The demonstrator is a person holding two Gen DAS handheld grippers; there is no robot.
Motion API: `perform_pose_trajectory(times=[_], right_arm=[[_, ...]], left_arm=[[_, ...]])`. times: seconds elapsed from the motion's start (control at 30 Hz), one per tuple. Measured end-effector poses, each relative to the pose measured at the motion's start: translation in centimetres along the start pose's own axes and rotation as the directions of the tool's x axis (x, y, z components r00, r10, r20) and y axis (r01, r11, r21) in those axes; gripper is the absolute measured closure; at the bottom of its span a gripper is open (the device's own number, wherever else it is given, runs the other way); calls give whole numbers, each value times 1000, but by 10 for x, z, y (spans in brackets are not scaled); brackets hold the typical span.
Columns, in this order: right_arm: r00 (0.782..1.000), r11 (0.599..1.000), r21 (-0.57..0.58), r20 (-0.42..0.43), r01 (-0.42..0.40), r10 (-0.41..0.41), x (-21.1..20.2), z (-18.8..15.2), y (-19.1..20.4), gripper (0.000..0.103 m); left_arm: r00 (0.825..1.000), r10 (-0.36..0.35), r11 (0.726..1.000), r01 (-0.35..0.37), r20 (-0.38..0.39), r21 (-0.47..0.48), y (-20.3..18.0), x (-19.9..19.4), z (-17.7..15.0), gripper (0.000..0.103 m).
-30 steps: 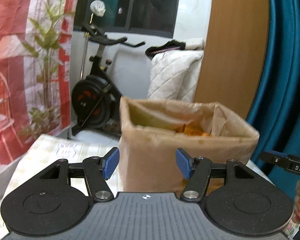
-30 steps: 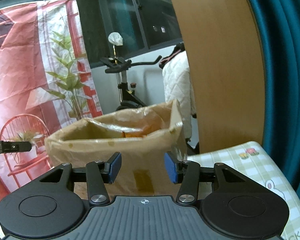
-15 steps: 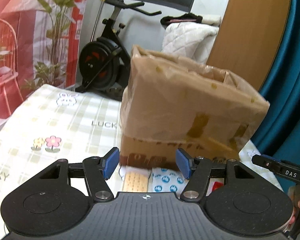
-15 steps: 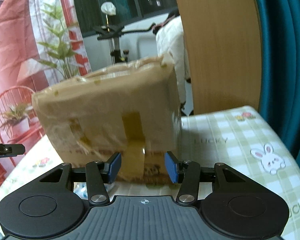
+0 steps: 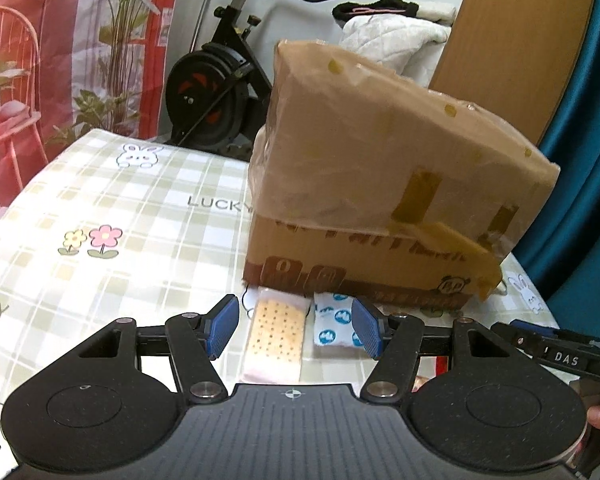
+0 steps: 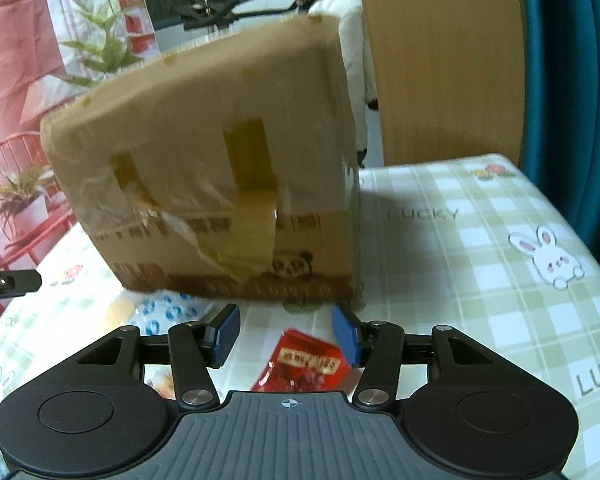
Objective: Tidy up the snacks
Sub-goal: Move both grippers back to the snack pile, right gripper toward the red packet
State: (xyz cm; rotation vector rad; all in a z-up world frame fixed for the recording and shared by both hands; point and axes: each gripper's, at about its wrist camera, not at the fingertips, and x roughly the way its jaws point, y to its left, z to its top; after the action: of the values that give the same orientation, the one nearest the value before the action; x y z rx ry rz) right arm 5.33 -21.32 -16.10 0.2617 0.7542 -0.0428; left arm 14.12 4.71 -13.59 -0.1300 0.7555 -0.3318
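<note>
A taped brown cardboard box (image 5: 384, 184) stands on the checked tablecloth (image 5: 112, 216). In front of it lie a cracker packet (image 5: 277, 336) and a white packet with blue dots (image 5: 334, 320). My left gripper (image 5: 294, 328) hovers open over these two, nothing pressed between its blue pads. In the right wrist view the same box (image 6: 220, 168) fills the middle, and a red snack packet (image 6: 306, 364) lies on the cloth below my right gripper (image 6: 286, 334). Its jaws are opening, with the red packet seen between them but untouched. The white dotted packet (image 6: 168, 310) lies to its left.
An exercise bike (image 5: 216, 80) and a red patterned curtain (image 5: 40, 40) stand behind the table. A wooden panel (image 6: 440, 60) and teal curtain (image 6: 572, 80) rise at the right. The tip of the other gripper (image 5: 560, 354) shows at the left view's right edge.
Both grippers have sunk and tipped downward: the box's open top has left view and the packets on the cloth have appeared. The right jaws stand a little wider.
</note>
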Motion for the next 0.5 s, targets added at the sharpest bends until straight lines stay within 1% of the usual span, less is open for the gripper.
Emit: perform_pose_trajectory(times=[0.2,0.27,0.5], right_arm=[[996,1000,13,-85,18,-17,19,-16,-3,46],[994,1000,13,-111,24,-22,27,-20,-1,46],[991,999,-4,-133,36,-36,40,-24,2,46]], left_arm=[[1000,1,1000,-1,-27,-14,4,3,-9,38],[1000,3,1000,-4,-30,-16,4,3,-10,38],[999,10,1000,-11,-36,-20,7,5,-13,38]])
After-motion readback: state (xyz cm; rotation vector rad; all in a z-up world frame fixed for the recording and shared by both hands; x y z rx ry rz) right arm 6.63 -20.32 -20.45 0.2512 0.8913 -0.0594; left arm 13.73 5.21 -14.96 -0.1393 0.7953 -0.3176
